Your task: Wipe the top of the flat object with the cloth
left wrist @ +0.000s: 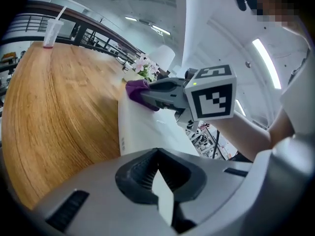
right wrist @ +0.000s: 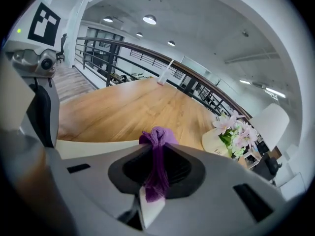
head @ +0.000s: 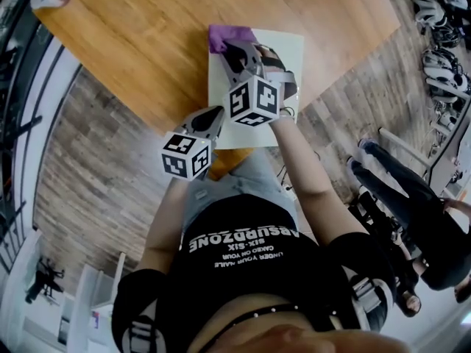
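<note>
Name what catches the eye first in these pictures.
The purple cloth, pinched in the right gripper, sits at the far left corner of the white flat object on the wooden table. The left gripper, jaws together, is at that object's near edge.

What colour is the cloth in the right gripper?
Purple. The cloth shows best in the right gripper view, clamped in the right gripper.

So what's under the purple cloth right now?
The far left corner of the white flat board, which lies on the wooden table. The purple cloth, pinched in the right gripper, covers that corner's surface.
</note>
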